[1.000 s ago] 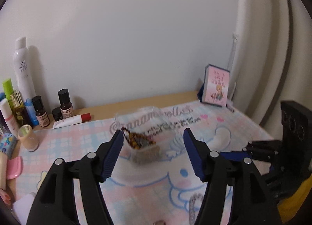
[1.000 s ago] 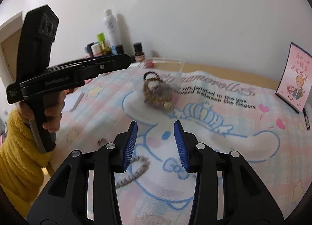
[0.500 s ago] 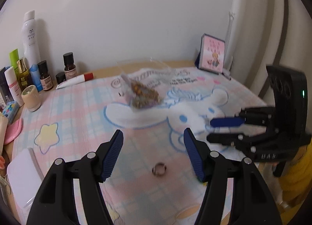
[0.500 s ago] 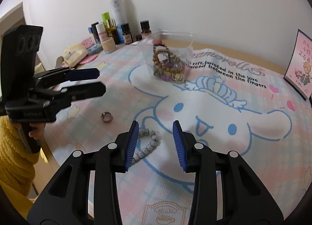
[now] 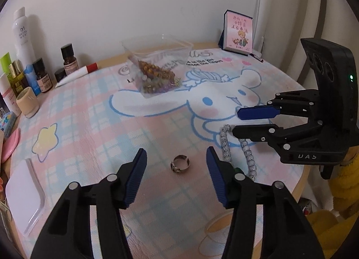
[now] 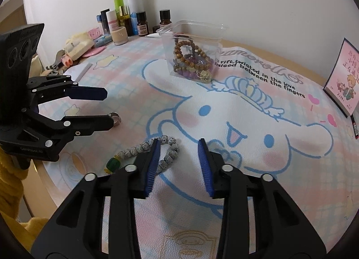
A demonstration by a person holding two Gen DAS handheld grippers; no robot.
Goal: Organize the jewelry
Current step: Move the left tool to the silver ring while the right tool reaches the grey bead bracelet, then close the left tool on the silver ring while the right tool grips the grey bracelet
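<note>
The left gripper [image 5: 176, 177] is closing around a silver ring [image 5: 180, 164] on the cartoon mat [image 5: 94, 128], pads not yet touching. The right gripper [image 6: 179, 164] is closing too; its left finger hides part of a speckled bead bracelet [image 6: 143, 146]. Beyond, a clear tub [image 6: 190, 32] holds brown bracelets. The table edge runs close below.

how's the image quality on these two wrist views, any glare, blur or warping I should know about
Left wrist view: strong fisheye bending with dark corners; soft, dim indoor light; the ring between the left tongs is slightly soft but readable. Right wrist view: same warping, the mat's printed text curves; the clear box shows faint rim reflections; the bead bracelet stays sharp beside the right tongs.
</note>
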